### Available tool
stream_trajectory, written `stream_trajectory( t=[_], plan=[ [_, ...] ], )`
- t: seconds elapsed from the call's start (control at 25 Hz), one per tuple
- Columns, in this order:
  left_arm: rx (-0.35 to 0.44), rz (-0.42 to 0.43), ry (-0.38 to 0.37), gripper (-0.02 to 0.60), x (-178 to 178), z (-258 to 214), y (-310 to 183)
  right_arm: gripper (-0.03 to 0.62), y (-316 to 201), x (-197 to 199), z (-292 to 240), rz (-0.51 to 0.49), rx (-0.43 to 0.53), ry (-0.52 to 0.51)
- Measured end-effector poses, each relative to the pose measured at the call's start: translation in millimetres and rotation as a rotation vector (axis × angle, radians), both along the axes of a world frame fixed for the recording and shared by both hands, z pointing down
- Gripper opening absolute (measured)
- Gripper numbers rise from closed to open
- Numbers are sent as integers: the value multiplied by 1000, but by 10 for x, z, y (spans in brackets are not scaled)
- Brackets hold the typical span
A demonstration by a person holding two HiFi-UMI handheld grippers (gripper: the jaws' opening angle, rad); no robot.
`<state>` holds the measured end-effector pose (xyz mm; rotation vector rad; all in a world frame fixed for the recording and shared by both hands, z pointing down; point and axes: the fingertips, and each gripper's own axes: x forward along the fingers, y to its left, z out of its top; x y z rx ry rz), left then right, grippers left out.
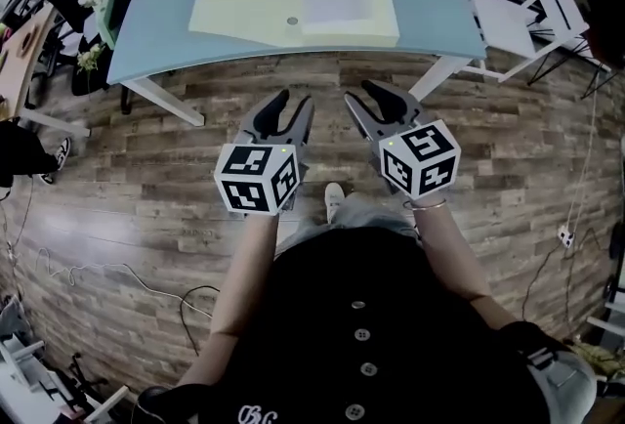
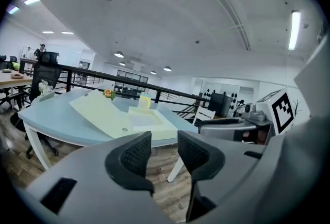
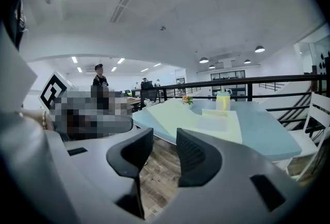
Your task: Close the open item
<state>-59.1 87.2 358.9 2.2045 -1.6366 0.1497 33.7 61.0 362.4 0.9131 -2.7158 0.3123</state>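
Both the left gripper and right gripper hang over the floor in the head view, short of the table holding the open yellow folder. The left gripper view shows spread, empty jaws. So does the right gripper view.

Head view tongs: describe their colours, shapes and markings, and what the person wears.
Left tongs and right tongs are grey, with curved black ribbed pads. Each carries a white cube printed with black square markers. The person wears a black buttoned top and a wrist bracelet.
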Motion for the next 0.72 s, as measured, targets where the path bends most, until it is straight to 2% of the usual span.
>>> stream_trajectory(
  t=[0.36,0.72],
  plan=[
    [-10,-88,10,156,-69,81,-610,129,-645,-6,74,-56,-10,-11],
    [-49,-95,6,156,-51,182,-885,129,-904,-7,226,-65,-65,-29]
  ],
)
